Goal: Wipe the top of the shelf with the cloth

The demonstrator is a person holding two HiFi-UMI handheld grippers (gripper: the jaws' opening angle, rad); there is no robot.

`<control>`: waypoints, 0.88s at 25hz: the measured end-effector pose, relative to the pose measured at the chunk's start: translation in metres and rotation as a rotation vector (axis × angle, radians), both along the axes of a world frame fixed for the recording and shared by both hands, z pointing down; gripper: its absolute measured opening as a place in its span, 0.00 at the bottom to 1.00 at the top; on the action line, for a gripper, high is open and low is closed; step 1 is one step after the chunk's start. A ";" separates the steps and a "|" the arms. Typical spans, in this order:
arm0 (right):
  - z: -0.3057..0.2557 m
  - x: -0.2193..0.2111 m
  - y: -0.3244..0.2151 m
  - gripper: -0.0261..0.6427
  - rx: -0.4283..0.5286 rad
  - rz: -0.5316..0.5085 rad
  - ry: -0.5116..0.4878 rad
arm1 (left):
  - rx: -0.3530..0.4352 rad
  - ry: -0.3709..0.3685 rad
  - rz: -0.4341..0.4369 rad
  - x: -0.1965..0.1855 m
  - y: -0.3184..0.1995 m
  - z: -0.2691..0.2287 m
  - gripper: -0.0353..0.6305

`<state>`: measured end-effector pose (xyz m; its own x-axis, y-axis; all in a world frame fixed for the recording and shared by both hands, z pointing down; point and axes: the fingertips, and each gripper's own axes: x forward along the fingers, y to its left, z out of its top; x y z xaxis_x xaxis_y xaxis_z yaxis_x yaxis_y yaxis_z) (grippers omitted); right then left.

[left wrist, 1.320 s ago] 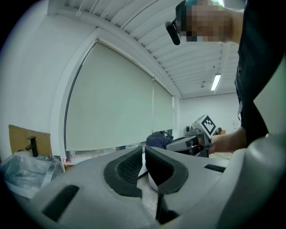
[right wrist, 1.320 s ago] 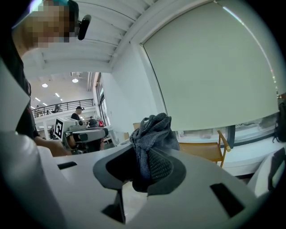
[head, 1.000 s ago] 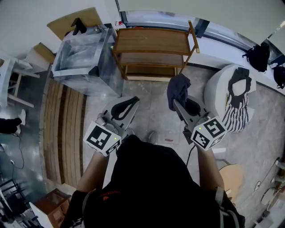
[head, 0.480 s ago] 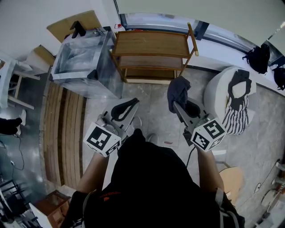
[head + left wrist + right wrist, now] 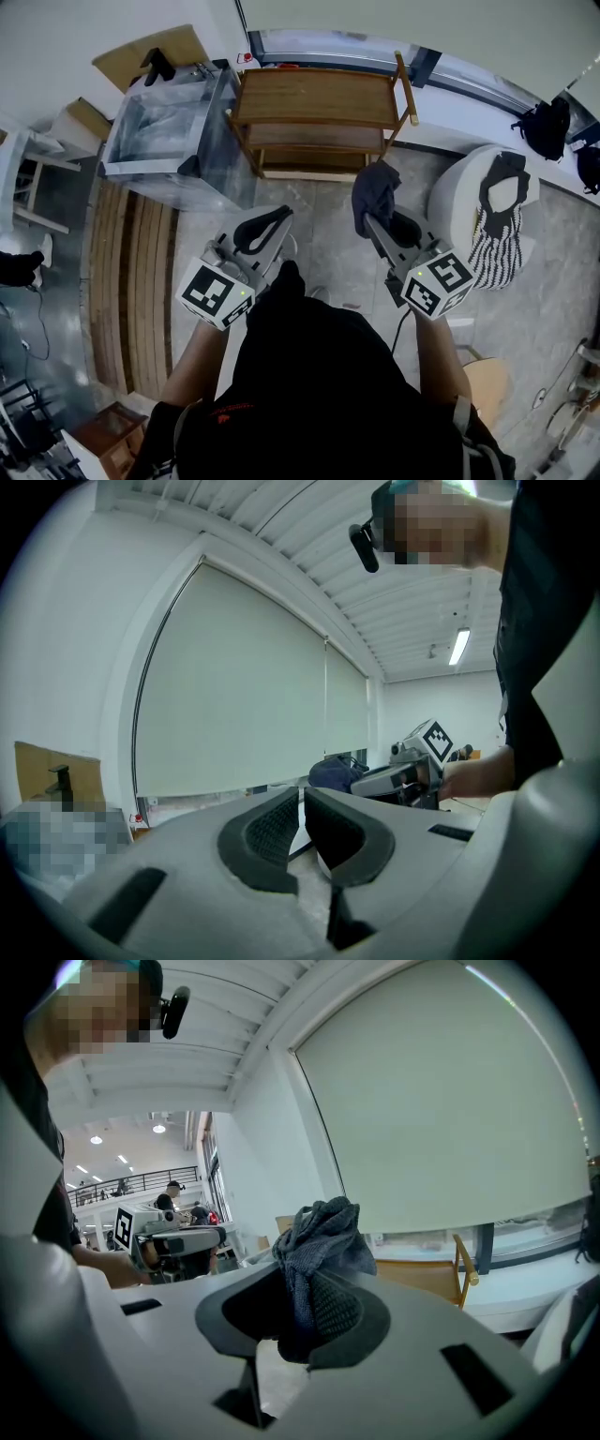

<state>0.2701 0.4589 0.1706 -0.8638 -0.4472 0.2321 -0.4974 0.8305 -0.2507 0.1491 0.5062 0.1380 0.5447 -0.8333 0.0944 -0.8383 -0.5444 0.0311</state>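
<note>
The right claw (image 5: 372,223) is clamped on the dark cloth (image 5: 375,190), which is bunched above the floor (image 5: 323,239), on the near side of the wooden shelf (image 5: 319,94) and apart from its top. The left claw (image 5: 274,221) has its jaws together with nothing between them, to the left of the cloth.

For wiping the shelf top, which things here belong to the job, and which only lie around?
Belongs to the job: cloth, clamped in the right gripper; wooden shelf.
Only lying about: clear plastic box; black backpack; striped garment.
</note>
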 end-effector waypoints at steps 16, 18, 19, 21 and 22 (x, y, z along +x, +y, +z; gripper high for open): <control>0.030 -0.043 -0.089 0.17 -0.032 0.007 0.036 | -0.076 0.029 0.002 -0.044 -0.091 0.026 0.10; 0.035 -0.057 -0.106 0.17 -0.041 0.006 0.043 | -0.088 0.035 0.000 -0.059 -0.108 0.031 0.10; 0.037 -0.065 -0.114 0.17 -0.046 0.005 0.045 | -0.091 0.035 -0.002 -0.067 -0.117 0.033 0.10; 0.041 -0.083 -0.132 0.17 -0.053 0.000 0.050 | -0.095 0.031 -0.006 -0.085 -0.137 0.036 0.10; 0.043 -0.092 -0.142 0.17 -0.055 -0.002 0.052 | -0.094 0.027 -0.006 -0.093 -0.147 0.037 0.10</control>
